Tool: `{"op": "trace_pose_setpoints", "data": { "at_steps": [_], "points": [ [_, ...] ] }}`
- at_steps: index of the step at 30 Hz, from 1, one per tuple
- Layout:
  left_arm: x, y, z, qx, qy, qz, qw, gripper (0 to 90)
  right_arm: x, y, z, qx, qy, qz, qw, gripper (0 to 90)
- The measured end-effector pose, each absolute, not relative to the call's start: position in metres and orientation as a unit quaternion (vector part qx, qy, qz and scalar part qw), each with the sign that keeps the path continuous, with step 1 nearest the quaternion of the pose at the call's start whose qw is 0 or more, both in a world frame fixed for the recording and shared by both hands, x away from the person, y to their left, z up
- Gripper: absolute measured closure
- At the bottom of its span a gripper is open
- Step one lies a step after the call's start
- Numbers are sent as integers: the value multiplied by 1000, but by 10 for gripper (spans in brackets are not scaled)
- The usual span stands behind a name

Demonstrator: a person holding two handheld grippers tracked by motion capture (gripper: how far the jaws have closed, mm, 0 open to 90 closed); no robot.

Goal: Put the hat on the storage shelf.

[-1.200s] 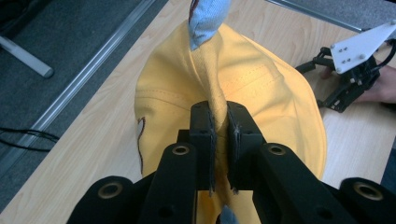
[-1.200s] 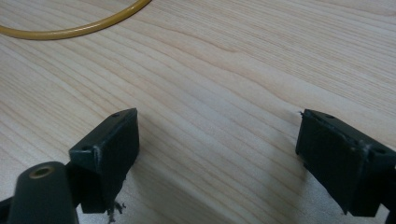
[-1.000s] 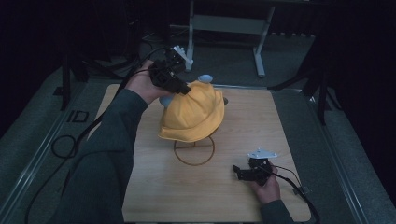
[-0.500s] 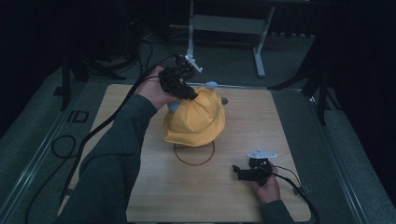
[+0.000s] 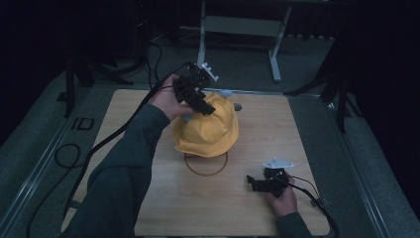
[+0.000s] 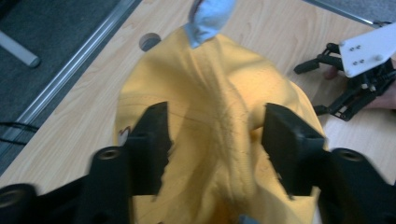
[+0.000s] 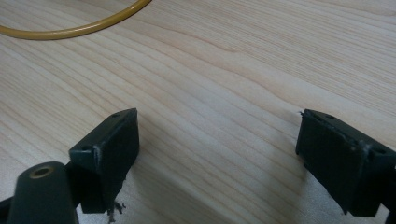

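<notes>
Your left hand-held gripper (image 5: 205, 106) sits on the crown of the yellow hat (image 5: 208, 131), and its jaws have just been opening: they now stand apart with a raised ridge of the fabric running between them, the pads (image 6: 152, 140) clear of the cloth rather than pinching it. Your right hand-held gripper (image 5: 253, 182) rests low near the front right of the tabletop (image 5: 277, 129), jaws spread wide over bare wood and holding nothing.

Count two hand-held grippers, one hat, one ring and one tabletop. The hat is soft woven cloth, bright yellow, dome-shaped with a floppy brim and creases gathered up along the top; it stands raised near the middle of the tabletop, towards the far side. A pale blue-grey piece (image 6: 208, 18) pokes out at its far edge; what it is you cannot tell. Below the hat lies one thin, round, brownish-yellow ring (image 5: 205, 166), smooth and glossy like a tube, flat on the wood, its far arc hidden under the brim. The tabletop is a pale rectangular board with fine straight grain. Both hand-held grippers are black, with blocky, flat-faced rectangular jaws, and each carries a light three-cornered plate (image 5: 278, 162) on top.
</notes>
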State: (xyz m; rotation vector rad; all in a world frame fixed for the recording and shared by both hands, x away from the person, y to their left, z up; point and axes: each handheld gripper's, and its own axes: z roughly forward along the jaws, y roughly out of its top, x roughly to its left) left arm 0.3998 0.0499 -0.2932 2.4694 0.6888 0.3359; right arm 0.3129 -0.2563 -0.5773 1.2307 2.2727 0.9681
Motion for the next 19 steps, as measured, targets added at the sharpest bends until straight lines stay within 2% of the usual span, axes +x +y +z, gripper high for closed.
{"op": "trace_pose_setpoints", "data": {
  "at_steps": [9,19],
  "points": [
    [399,62,-286,905,284,127,290,242,313,-256,-577,438,808,344,189,132],
    [394,81,-277,893,291,130,317,258,313,-256,-577,438,808,344,189,132]
  ]
}}
